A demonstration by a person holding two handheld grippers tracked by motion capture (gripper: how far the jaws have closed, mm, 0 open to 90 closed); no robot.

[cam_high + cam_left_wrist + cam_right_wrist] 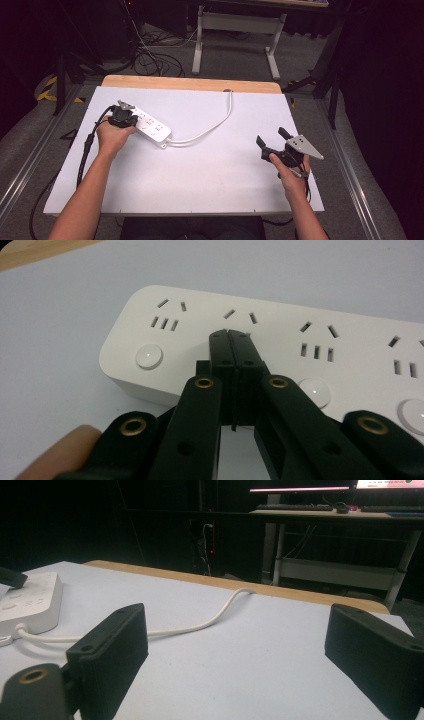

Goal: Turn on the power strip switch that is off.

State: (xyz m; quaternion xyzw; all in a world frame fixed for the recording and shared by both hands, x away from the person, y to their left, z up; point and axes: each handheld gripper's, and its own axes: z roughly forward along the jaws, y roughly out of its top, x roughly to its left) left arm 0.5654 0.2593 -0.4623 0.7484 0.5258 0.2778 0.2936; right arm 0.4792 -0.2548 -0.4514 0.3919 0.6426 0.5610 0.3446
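Note:
A white power strip lies on the left half of the white table top, and its white cable curves to the far edge. My left gripper is shut, with nothing between its jaws. In the left gripper view its joined tips sit on the top face of the strip, between two socket groups and beside a round button. Over the right of the table my right gripper is open and holds nothing. The right gripper view looks between its spread jaws at the cable and the strip's end.
A wooden strip borders the table's far edge. Beyond it stand a white desk frame and loose black cables on the floor. A desk with a keyboard shows in the dark background.

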